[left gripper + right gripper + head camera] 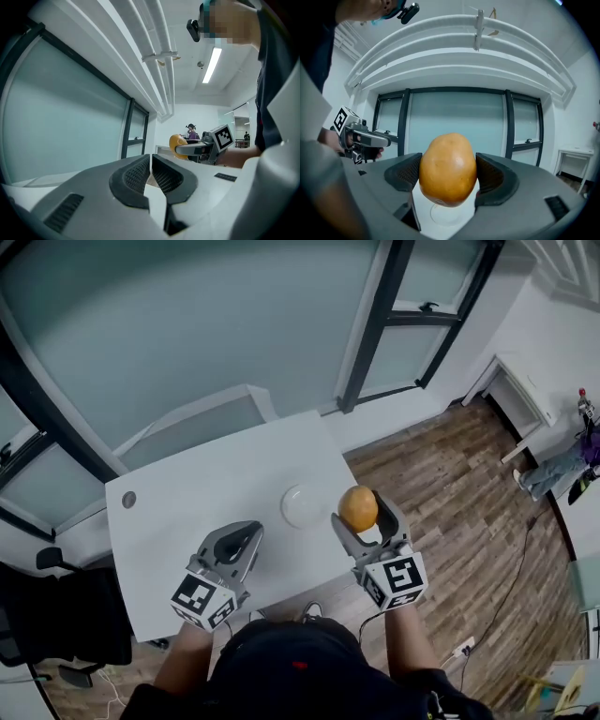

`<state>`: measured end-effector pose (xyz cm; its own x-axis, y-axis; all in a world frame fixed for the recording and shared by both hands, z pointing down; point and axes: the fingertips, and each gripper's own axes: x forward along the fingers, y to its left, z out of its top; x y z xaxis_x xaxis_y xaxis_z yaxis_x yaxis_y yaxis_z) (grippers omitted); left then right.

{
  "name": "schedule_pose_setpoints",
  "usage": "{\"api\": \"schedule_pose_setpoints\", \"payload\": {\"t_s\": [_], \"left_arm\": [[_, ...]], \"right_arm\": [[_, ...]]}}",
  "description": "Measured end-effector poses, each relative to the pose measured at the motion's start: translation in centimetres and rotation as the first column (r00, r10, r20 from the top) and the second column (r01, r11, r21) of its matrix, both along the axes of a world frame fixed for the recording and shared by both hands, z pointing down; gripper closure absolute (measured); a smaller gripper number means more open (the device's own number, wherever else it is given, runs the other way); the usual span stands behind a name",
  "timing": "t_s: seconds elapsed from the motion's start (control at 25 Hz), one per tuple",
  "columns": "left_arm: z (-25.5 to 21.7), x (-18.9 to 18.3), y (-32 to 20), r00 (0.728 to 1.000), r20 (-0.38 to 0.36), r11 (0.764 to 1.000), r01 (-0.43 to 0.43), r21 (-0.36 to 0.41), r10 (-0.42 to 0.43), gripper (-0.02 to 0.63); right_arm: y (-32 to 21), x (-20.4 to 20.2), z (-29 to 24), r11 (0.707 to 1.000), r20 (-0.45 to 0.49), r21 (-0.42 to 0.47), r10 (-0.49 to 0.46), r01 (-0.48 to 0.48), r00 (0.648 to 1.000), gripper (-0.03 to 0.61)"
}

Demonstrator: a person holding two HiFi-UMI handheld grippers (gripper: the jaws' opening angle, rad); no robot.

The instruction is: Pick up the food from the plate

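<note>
A round orange-brown food item (358, 508) sits clamped between the jaws of my right gripper (362, 514), lifted above the table's right edge. In the right gripper view the food (448, 168) fills the gap between both pads, with the white plate (446, 211) below it. That plate (305, 505) rests bare on the white table (187, 502), just left of the held food. My left gripper (246, 539) hovers over the table's near side with its jaws shut and nothing between them; its own view shows the pads (151, 174) meeting, and the right gripper (187, 146) with the food (176, 141) beyond.
The table has a round cable hole (128, 499) at its far left. Wood floor (450, 493) lies right of the table, with a cable (511, 582) trailing across it. Glass partitions (187, 324) stand behind the table. A person (562, 465) stands far right beside a white desk (525, 395).
</note>
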<state>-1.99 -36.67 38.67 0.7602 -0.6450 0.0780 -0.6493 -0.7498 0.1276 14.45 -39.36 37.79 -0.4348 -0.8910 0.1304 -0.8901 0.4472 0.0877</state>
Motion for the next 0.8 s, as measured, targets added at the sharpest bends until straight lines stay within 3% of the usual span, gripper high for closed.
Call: {"api": "schedule_pose_setpoints", "payload": {"t_s": [0.48,0.8], "left_arm": [[-1.6,1.8,2.0,0.996,-0.004,0.995,-0.088,0.047,0.089,0.58],[-0.8,1.8,3.4,0.995,0.0,0.995,-0.096,0.026,0.096,0.58]], "right_arm": [[4.4,0.7,-1.9,0.998,0.004,0.041,0.053,-0.053,0.999,0.206],[5.2,-0.3,-2.0,0.998,0.007,0.047,0.034,-0.034,0.999,0.206]]}}
